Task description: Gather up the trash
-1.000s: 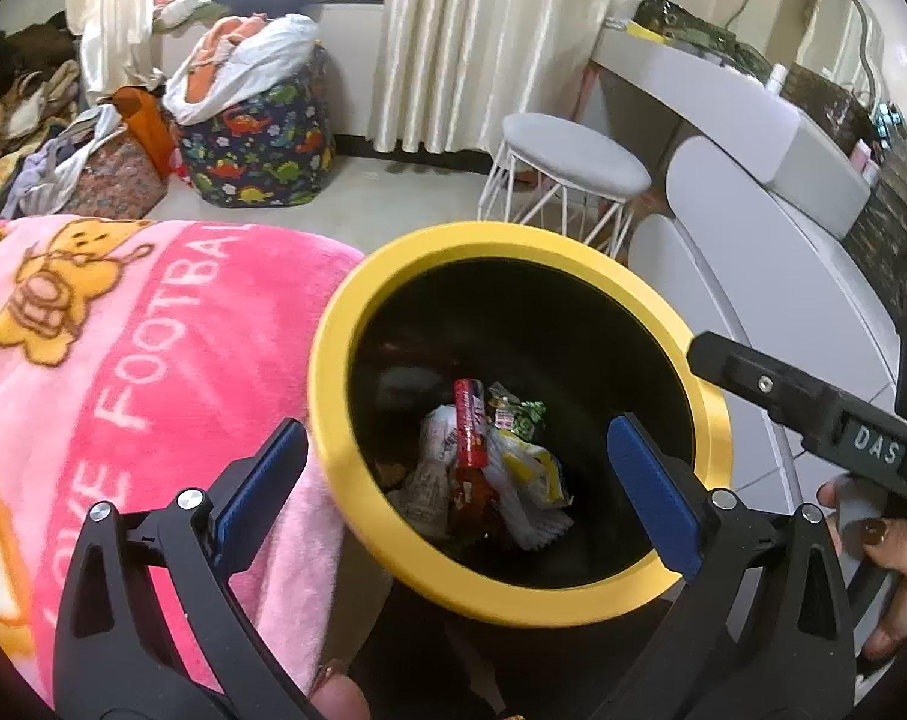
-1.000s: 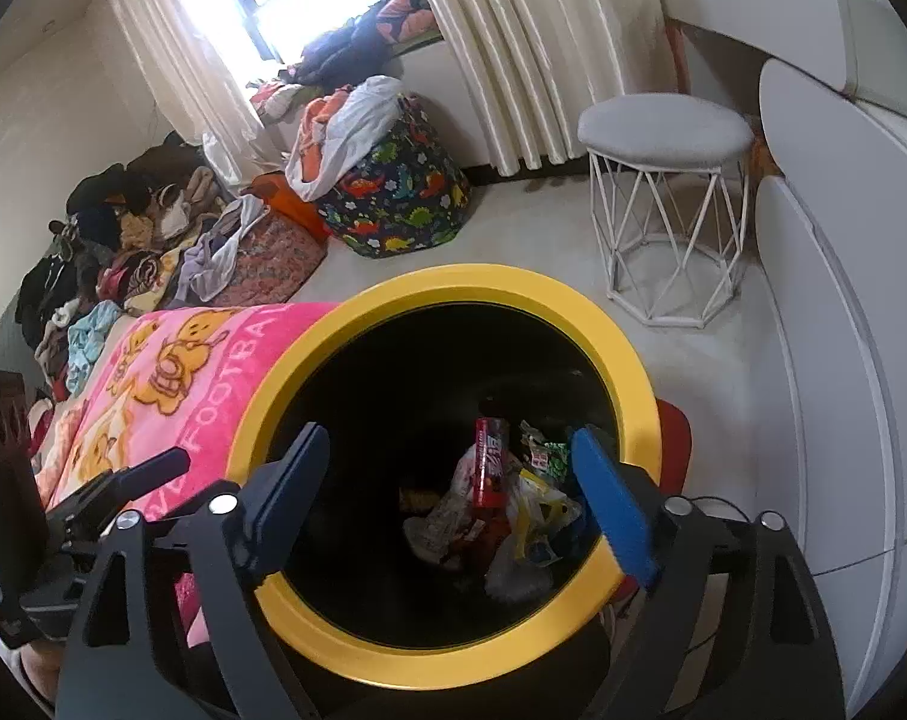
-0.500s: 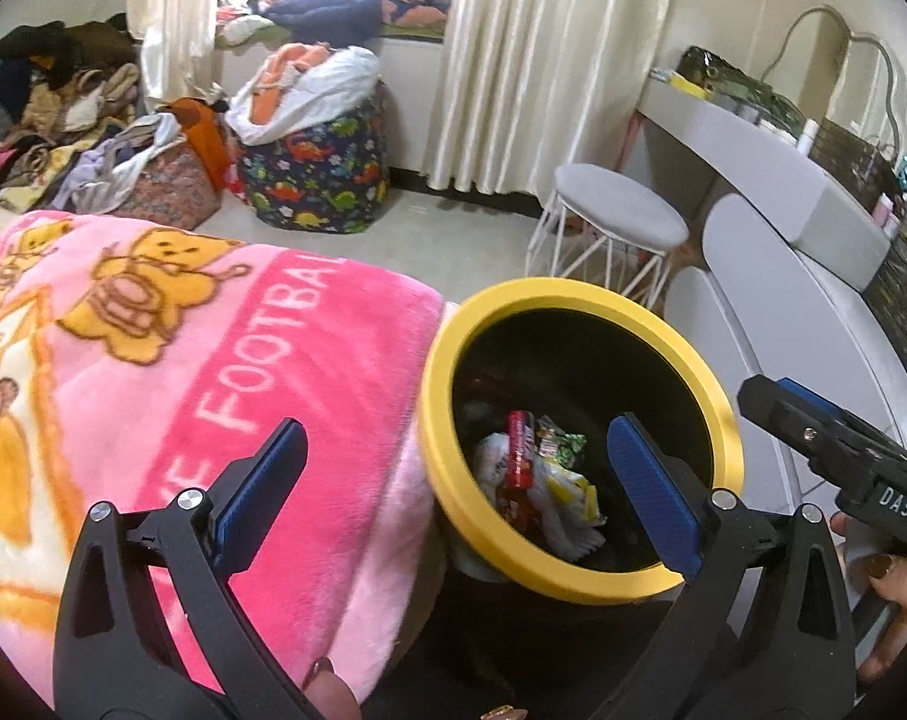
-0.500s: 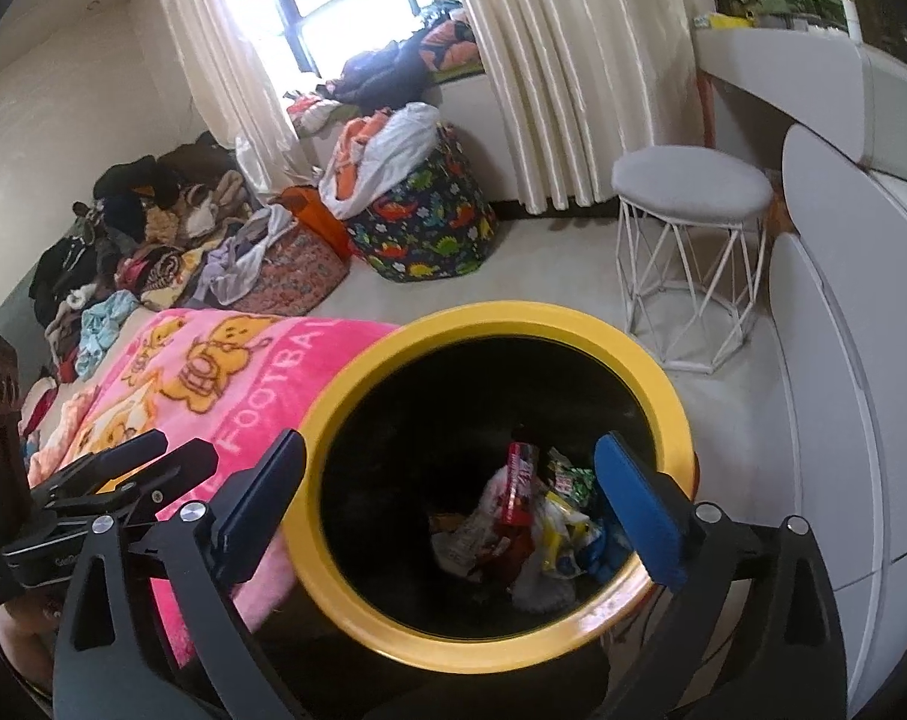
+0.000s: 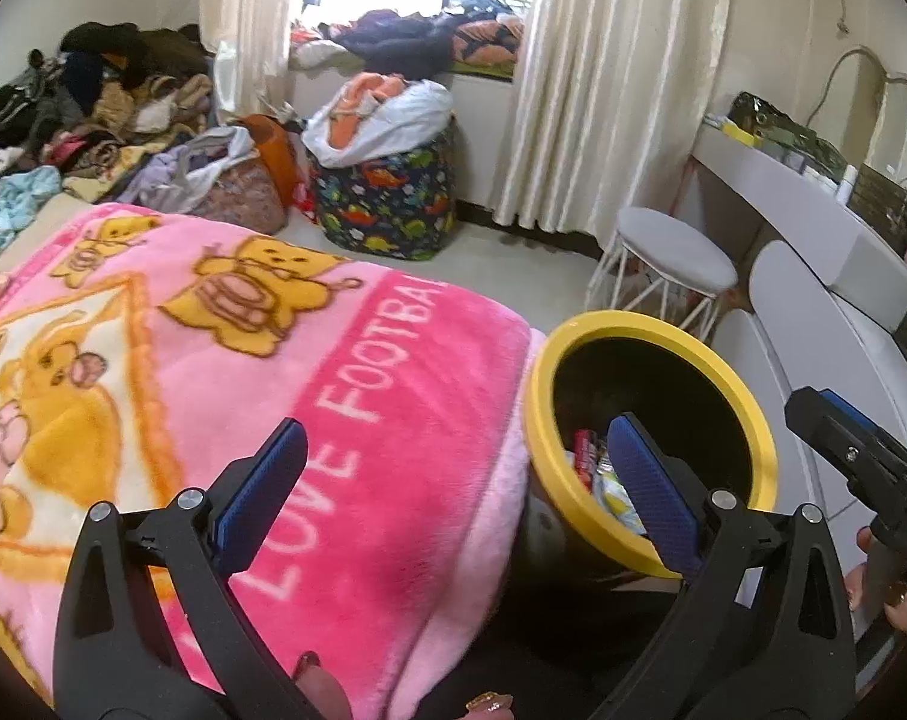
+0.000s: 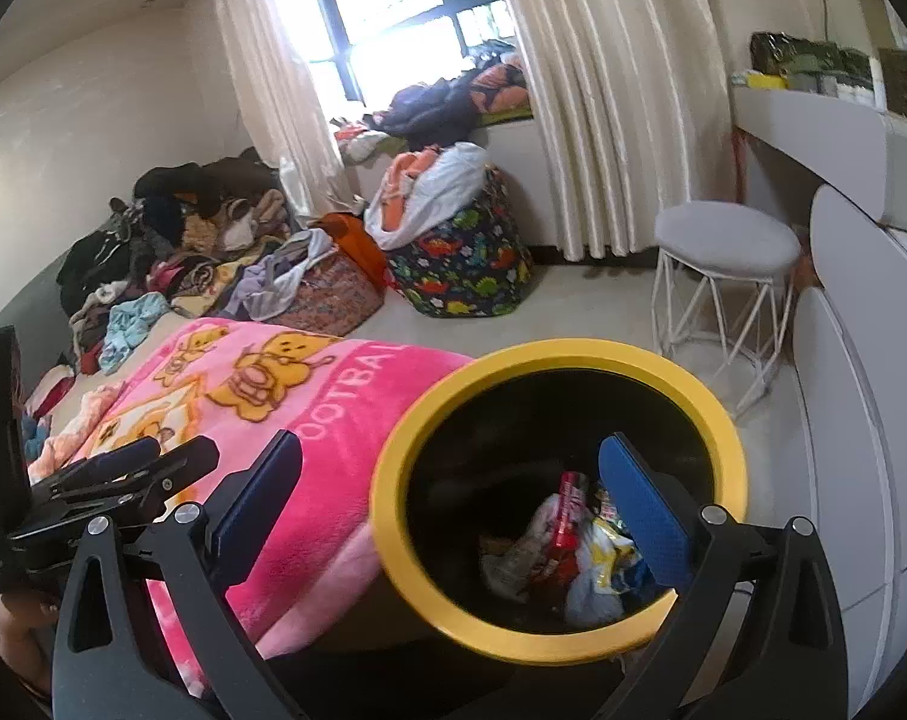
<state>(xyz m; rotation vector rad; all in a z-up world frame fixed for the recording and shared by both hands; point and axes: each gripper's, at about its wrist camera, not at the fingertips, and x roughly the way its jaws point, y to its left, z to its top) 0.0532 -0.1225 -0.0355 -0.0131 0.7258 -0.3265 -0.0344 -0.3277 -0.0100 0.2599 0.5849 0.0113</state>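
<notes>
A black bin with a yellow rim [image 5: 747, 420] [image 6: 717, 414] stands beside the bed. It holds several wrappers, among them a red one [image 6: 564, 519] [image 5: 584, 450] and a yellow and white one [image 6: 603, 552]. My left gripper [image 5: 453, 483] is open and empty, above the edge of the pink blanket [image 5: 345, 360] to the left of the bin. My right gripper [image 6: 453, 495] is open and empty, above the bin's left rim. The right gripper also shows at the right edge of the left wrist view [image 5: 861, 468].
The pink cartoon blanket [image 6: 285, 384] covers the bed on the left. A white stool [image 6: 726, 246] stands behind the bin, a white dresser [image 6: 855, 372] to its right. A dinosaur-print bag [image 6: 465, 264] and heaps of clothes [image 6: 189, 252] lie by the window.
Both grippers have drawn back and swung left, away from over the bin. The bin now sits lower right in both views and more blanket shows. Both stay open.
</notes>
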